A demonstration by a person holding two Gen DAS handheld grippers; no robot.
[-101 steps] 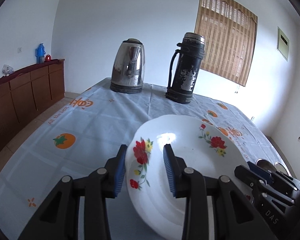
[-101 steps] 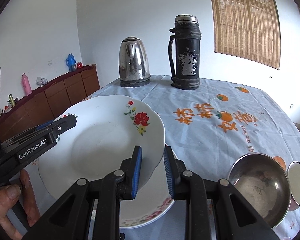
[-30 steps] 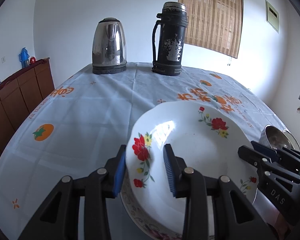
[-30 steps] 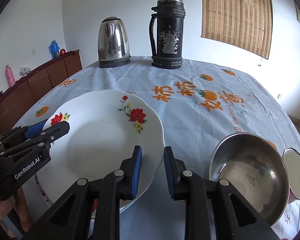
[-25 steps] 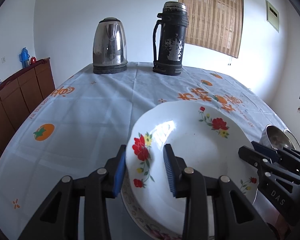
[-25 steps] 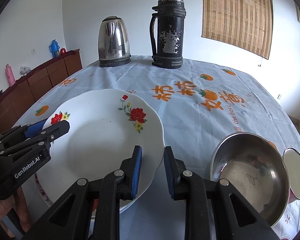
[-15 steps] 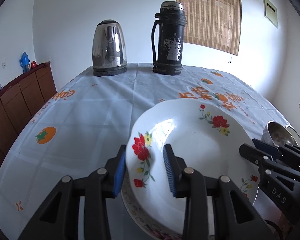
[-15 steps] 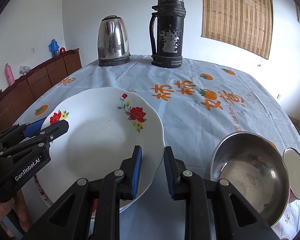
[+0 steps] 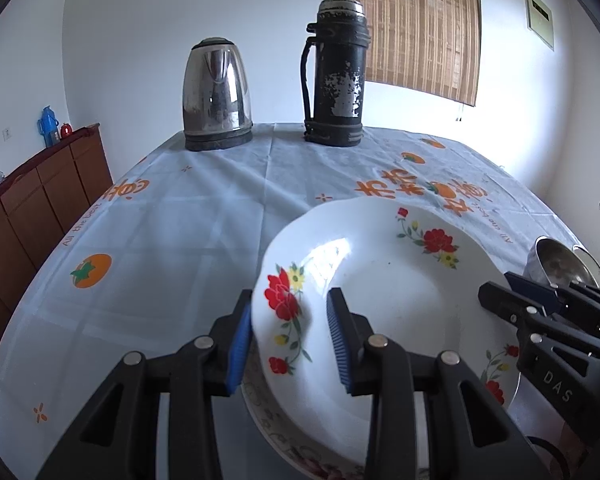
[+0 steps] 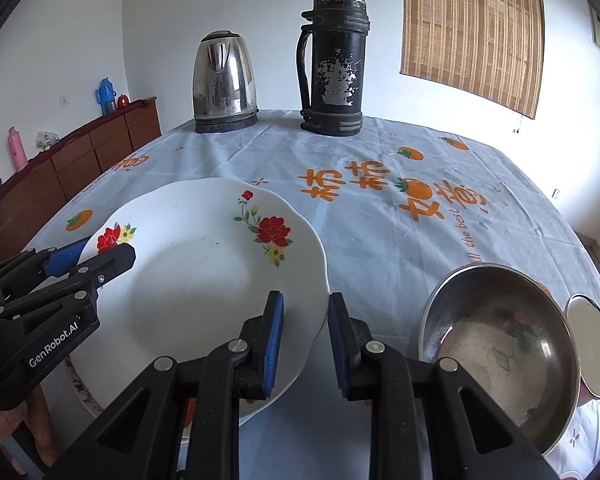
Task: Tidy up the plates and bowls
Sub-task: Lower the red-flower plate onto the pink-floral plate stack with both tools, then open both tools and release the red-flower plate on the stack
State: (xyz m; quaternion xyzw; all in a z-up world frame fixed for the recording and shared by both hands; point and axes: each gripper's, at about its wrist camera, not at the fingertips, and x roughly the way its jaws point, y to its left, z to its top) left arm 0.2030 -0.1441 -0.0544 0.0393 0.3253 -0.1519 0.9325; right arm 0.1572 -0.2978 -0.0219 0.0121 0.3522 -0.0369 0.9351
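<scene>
A white plate with red flowers is held between both grippers, low over a second patterned plate on the table. My left gripper is shut on the white plate's left rim. My right gripper is shut on its right rim. Each gripper also shows in the other's view: the right one, the left one. A steel bowl stands on the table right of the plates; it also shows in the left wrist view.
A steel kettle and a tall black flask stand at the far end of the table. A small steel lid or cup sits right of the bowl. A wooden sideboard runs along the left wall.
Both grippers have lowered the white plate from above the table to just over the patterned plate. In the last second there is only a slight shift.
</scene>
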